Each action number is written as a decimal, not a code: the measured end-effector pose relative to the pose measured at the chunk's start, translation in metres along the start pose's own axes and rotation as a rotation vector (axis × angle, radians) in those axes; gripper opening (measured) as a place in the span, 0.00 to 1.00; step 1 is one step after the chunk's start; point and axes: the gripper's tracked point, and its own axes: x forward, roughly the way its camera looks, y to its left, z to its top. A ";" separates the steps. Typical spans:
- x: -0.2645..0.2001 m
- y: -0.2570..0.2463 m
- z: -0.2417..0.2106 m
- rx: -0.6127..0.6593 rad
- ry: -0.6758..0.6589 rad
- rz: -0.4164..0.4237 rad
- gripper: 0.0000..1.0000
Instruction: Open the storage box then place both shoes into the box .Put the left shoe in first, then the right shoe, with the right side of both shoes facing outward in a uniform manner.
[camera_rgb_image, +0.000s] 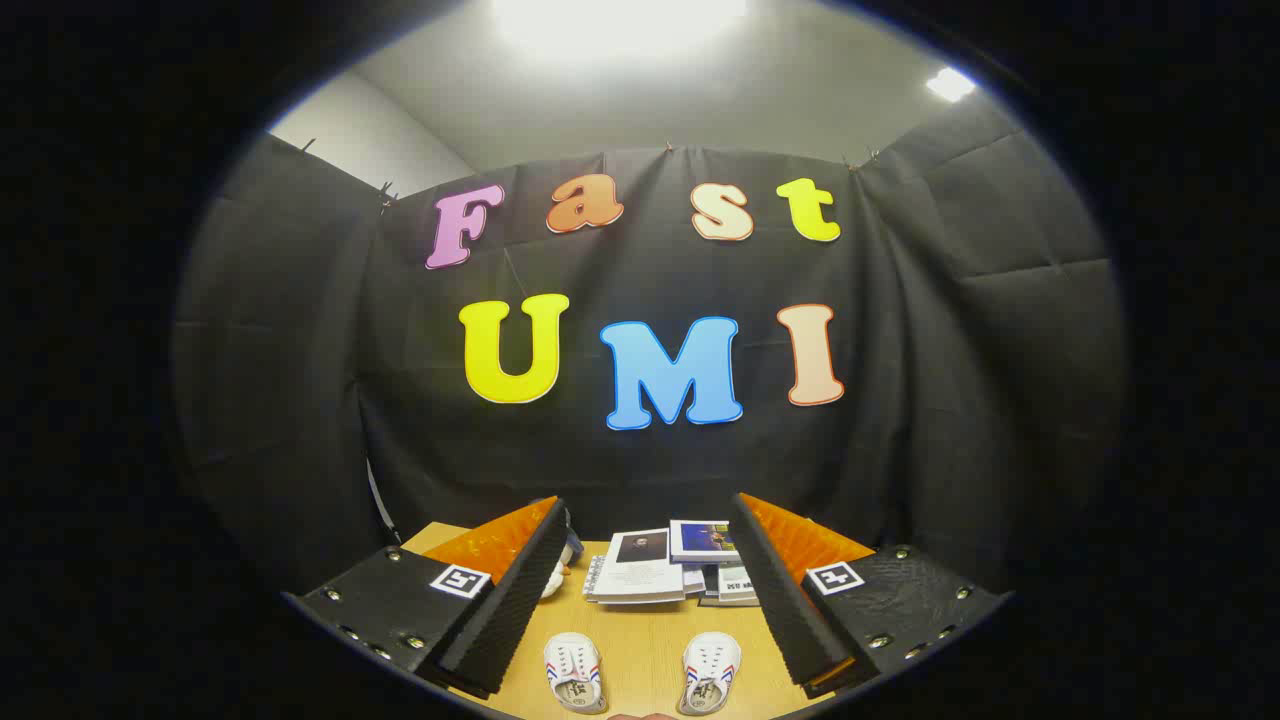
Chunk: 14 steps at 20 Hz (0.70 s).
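**Shoes lined up, nothing gripped**

Gripper (650, 600) spread wide, fingers empty, hanging over the table (640, 655). Two shoes (575, 672) (710, 672) sit side by side just before the books (665, 565). They look light and soft; pinch a stiff heel collar.

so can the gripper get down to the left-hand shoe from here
Probably yes: the gripper is open, and the shoe lies on bare table between its fingers, with the books lying beyond.

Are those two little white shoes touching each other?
Apart. The gripper view shows bare table between the left shoe and right shoe, both lying between the open tongs.
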 end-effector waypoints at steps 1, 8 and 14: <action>0.002 0.002 0.000 0.004 -0.001 0.005 0.99; 0.009 -0.003 0.000 0.003 -0.006 0.002 0.99; 0.011 -0.011 -0.003 0.015 -0.003 -0.005 0.99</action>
